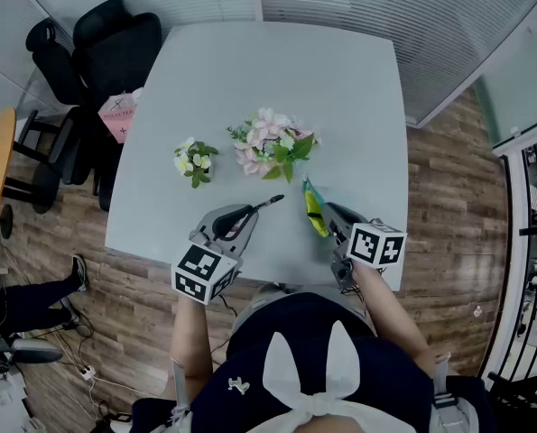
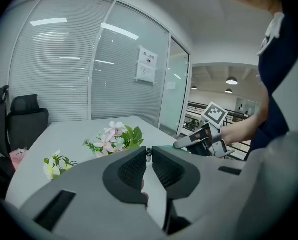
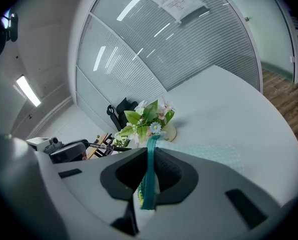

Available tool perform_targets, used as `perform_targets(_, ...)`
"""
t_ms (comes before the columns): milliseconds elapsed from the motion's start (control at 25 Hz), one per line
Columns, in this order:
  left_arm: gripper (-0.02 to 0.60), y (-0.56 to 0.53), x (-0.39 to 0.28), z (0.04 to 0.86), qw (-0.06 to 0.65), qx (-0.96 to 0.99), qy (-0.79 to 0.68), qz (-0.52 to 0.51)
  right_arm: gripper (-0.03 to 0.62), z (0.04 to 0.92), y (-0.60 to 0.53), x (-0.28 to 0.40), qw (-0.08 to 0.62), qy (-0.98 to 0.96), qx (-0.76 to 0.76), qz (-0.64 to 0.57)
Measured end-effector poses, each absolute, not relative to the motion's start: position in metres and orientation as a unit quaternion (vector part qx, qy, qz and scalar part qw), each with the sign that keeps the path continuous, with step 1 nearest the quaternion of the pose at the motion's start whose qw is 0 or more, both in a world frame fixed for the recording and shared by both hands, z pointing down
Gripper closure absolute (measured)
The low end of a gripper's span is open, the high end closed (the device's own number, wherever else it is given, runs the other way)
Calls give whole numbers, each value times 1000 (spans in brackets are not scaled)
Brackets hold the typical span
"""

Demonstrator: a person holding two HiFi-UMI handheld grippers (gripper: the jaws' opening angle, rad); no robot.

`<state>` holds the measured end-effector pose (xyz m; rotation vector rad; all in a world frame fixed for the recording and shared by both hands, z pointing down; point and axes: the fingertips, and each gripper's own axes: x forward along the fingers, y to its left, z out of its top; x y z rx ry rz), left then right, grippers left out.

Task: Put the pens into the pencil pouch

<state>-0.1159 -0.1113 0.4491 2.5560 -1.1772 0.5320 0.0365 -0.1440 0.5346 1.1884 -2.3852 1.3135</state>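
1. closest in, the person's dark top with a white bow (image 1: 315,382) fills the bottom of the head view, and both forearms reach out over the near edge of the pale table (image 1: 277,70).
2. over to the left gripper (image 1: 250,216): its jaws are narrow, pinched on a dark pen (image 1: 266,206).
3. the pen sticks out past the fingertips and points across toward the right gripper (image 1: 328,216).
4. the left gripper view backs that up: the two pads almost meet, with just the pen's end showing in the slit between them.
5. the right gripper is clamped on the edge of the green-and-yellow pencil pouch (image 1: 314,207), near the table's front edge.
6. in the right gripper view a teal strip of the pouch runs straight up between the closed jaws, and a pale mesh part shows beyond them to the right, over the tabletop.
7. the pen tip and the pouch are near each other but apart, no contact.
8. behind them a big bunch of flowers (image 1: 273,142) sits mid-table, with a small bunch (image 1: 194,161) just to its left.
9. a black office chair (image 1: 101,48) stands at the table's far left corner, with something pink (image 1: 116,115) on it.
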Motion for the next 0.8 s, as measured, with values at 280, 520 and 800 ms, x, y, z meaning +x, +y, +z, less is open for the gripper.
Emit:
perform_targets(280,529,-111,-96,434,129,898,-385,170,551,536,-143,37,86,-799,399,440)
perform_targets(520,529,-113,-71,428,120,911,-358,165,551,535,-143,37,84,-800,399,441)
perform_targets(800,529,-114,-54,421,117,921,-334,162,551,534,-144,37,83,-799,399,442)
